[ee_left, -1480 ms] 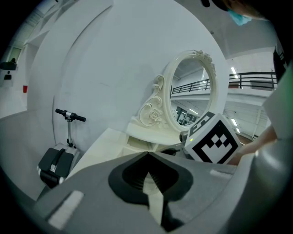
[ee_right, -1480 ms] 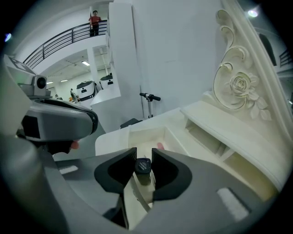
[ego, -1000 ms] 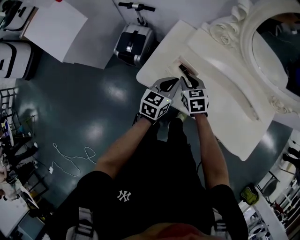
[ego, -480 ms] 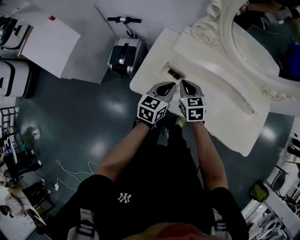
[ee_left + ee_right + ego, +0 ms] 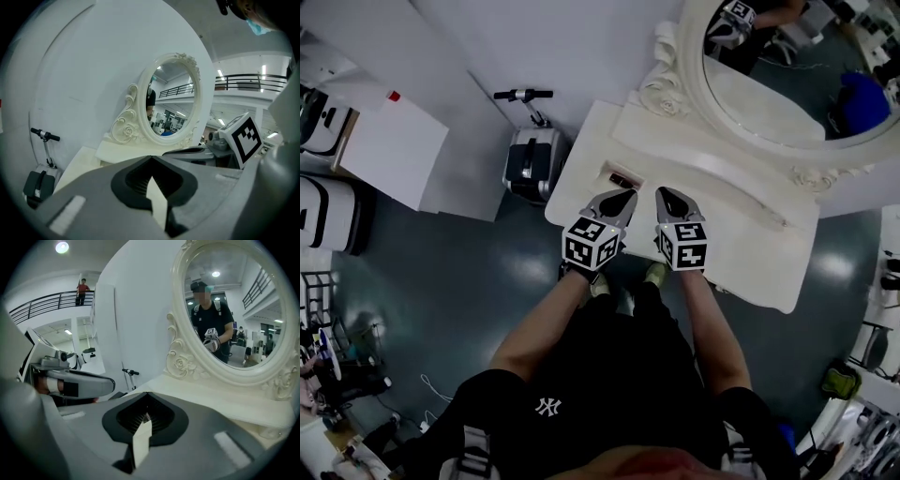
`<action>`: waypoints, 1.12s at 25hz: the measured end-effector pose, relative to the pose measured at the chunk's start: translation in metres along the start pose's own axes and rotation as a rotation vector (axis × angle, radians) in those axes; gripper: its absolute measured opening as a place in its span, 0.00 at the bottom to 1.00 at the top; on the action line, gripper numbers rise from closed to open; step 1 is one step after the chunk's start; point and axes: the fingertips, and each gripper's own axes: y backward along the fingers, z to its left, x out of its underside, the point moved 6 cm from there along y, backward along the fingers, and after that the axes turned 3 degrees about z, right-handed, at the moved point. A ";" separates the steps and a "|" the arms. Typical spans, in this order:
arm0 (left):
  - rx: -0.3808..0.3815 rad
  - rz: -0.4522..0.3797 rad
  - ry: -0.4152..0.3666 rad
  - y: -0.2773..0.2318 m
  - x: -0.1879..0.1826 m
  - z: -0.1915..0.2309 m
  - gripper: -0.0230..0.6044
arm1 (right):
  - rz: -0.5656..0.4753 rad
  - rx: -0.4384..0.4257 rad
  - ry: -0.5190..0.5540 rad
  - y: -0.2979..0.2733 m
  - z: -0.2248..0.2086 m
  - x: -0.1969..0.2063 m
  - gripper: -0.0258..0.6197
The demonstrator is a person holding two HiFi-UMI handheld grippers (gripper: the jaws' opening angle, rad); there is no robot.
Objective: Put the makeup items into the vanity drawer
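Two handheld grippers hover side by side over the near edge of a white vanity (image 5: pixel 741 272). The left gripper (image 5: pixel 627 195) and the right gripper (image 5: pixel 662 193) both have their jaws together, with nothing between them. One small dark makeup item (image 5: pixel 623 178) lies at the far left of the vanity top, just beyond the left gripper. It cannot be told whether it sits in a drawer or on the surface. An oval mirror (image 5: pixel 787 84) stands at the far side.

The task looks to be between steps, since nothing is held. Next, a gripper would likely need to open its jaws and reach for an item or the drawer.

The person's black shirt carries a white "NY" emblem (image 5: pixel 548 406). The item's label is too small to read.
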 end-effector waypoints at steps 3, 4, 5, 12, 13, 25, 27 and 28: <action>0.017 -0.010 -0.008 0.000 -0.014 -0.008 0.04 | -0.035 0.006 -0.037 0.016 -0.007 -0.010 0.08; 0.021 -0.015 -0.010 0.000 -0.019 -0.011 0.04 | -0.046 0.008 -0.043 0.021 -0.008 -0.013 0.08; 0.025 -0.021 -0.014 0.001 -0.023 -0.014 0.04 | -0.058 0.011 -0.044 0.025 -0.010 -0.016 0.08; 0.075 -0.071 -0.035 0.005 -0.061 -0.036 0.04 | -0.139 0.026 -0.087 0.055 -0.021 -0.041 0.08; 0.085 -0.079 -0.038 0.005 -0.066 -0.040 0.04 | -0.150 0.030 -0.088 0.060 -0.023 -0.045 0.08; 0.180 -0.147 -0.088 0.012 -0.117 -0.089 0.04 | -0.272 0.061 -0.075 0.120 -0.043 -0.092 0.08; 0.190 -0.155 -0.095 0.012 -0.124 -0.093 0.04 | -0.290 0.062 -0.076 0.127 -0.046 -0.100 0.08; 0.194 -0.158 -0.099 0.012 -0.127 -0.095 0.04 | -0.297 0.063 -0.076 0.130 -0.048 -0.104 0.08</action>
